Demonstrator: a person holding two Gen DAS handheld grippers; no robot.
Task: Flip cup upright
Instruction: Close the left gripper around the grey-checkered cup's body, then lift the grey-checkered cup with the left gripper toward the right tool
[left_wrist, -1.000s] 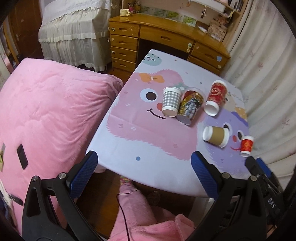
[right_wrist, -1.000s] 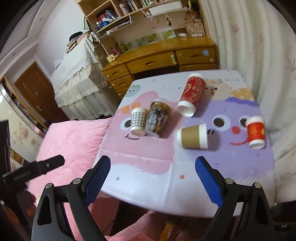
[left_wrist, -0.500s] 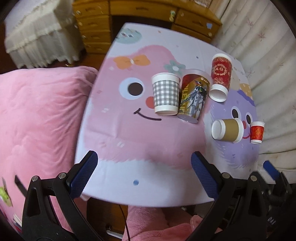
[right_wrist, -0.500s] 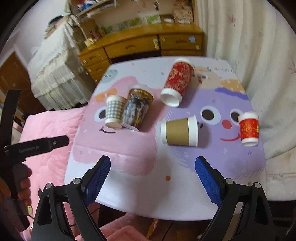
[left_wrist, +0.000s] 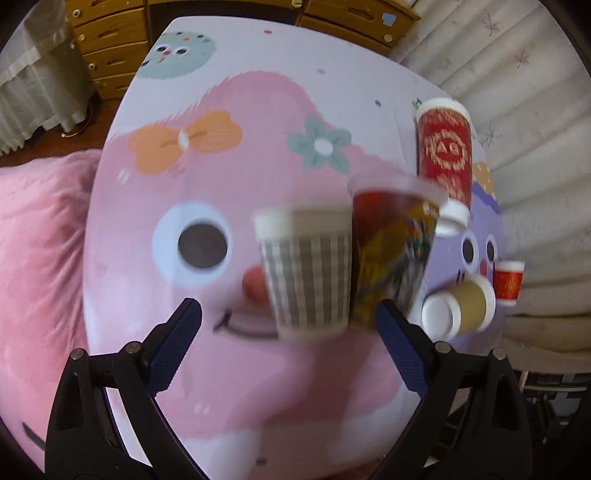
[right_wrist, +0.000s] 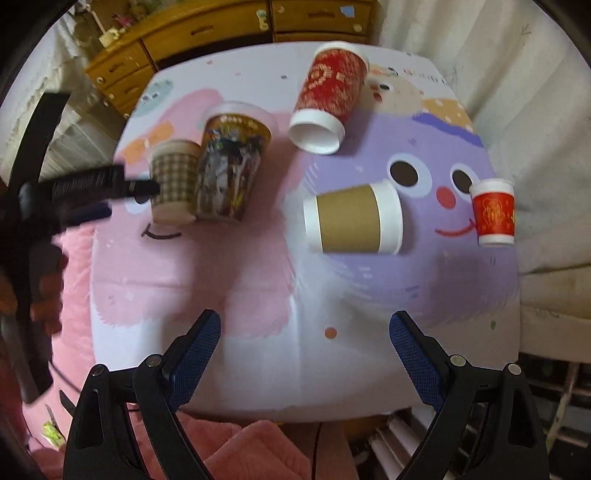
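A table (right_wrist: 258, 295) with a pink and purple cartoon cloth is filling both views, and a wooden desk with drawers (right_wrist: 207, 33) is standing behind it, with a pale curtain (right_wrist: 535, 110) hanging at the right side. On the cloth five cups are lying or standing. The tall red cup (right_wrist: 330, 94) is lying on its side at the far part, its open mouth turning toward the camera. Left of it, the printed cup (right_wrist: 231, 166) is lying tilted, and the checked cup (right_wrist: 173, 182) is lying just beside it, touching it. The brown cup (right_wrist: 354, 219) is lying on its side near the middle right, apart from the others. The small red cup (right_wrist: 495, 212) is standing with its wide end up near the right edge. The left gripper (left_wrist: 288, 350) is hovering with its jaws wide apart, close in front of the checked cup, which is looking blurred there; the printed cup is crowding the right jaw side. The right gripper (right_wrist: 304, 354) is also spreading its jaws wide, holding nothing, over the near edge of the table.
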